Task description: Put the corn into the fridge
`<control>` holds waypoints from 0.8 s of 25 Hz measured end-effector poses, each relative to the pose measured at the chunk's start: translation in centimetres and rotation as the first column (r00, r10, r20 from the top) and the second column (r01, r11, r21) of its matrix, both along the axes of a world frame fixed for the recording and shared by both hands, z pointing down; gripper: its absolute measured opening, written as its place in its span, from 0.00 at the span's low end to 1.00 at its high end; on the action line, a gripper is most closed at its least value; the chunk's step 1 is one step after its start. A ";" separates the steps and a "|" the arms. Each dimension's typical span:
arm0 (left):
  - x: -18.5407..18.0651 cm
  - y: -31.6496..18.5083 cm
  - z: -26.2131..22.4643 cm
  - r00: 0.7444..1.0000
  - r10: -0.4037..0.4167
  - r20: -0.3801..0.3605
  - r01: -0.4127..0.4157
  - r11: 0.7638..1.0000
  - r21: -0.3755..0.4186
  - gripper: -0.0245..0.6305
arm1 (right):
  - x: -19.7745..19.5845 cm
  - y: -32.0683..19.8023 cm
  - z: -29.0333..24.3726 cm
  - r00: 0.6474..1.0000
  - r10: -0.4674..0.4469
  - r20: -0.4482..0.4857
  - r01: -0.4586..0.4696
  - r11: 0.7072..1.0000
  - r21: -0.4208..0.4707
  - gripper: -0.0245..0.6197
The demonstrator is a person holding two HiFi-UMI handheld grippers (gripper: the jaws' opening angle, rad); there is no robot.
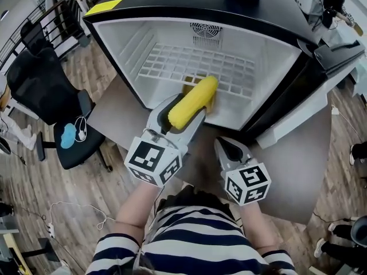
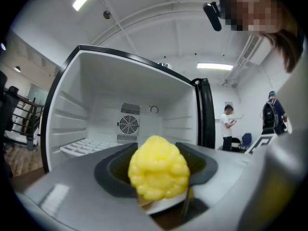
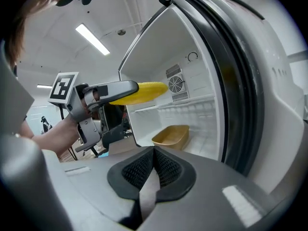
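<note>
- The left gripper (image 1: 184,110) is clamped on the corn (image 1: 196,96), gripping the near end; most of the cob sticks out ahead.
- The corn's tip is just past the front edge of the open fridge (image 1: 123,42), above the wire shelf (image 1: 195,66).
- The right gripper (image 1: 228,149) is closed and holds nothing.
- The cob looks stiff and light, and being round it may roll when set down.

One yellow corn (image 1: 193,102) cob, husk off, kernels bumpy. Clamped at its rear half in the left gripper (image 1: 188,111), lying roughly level in the air, tip at the fridge (image 1: 275,73) mouth. Fridge: small, black shell, white inside, door open at its right, wire shelf, round fan grille on back wall.
</note>
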State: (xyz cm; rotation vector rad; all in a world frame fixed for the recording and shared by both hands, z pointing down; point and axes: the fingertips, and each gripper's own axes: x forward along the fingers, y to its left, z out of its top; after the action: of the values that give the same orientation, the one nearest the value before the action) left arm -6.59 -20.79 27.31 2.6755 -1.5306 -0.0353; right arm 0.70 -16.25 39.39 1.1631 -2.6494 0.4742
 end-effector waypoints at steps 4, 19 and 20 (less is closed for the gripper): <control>0.3 -1.6 0.0 0.999 0.030 0.018 -0.030 1.000 0.000 0.04 | 0.4 -0.7 0.4 0.999 0.046 0.002 -0.046 0.999 -0.012 0.03; -0.1 -6.3 0.0 0.992 0.068 0.102 -0.069 0.998 0.007 0.04 | 0.4 -1.6 2.1 0.987 0.162 0.005 -0.162 0.985 -0.057 0.03; -0.2 -6.6 0.1 0.992 0.070 0.104 -0.070 0.998 0.001 0.04 | 0.4 -1.6 2.2 0.986 0.169 0.004 -0.168 0.984 -0.060 0.03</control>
State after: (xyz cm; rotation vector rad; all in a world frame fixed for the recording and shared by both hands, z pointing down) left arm -6.74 -27.38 27.40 2.7735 -1.4635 0.1044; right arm 1.08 -17.84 41.59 1.3769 -2.5375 0.5844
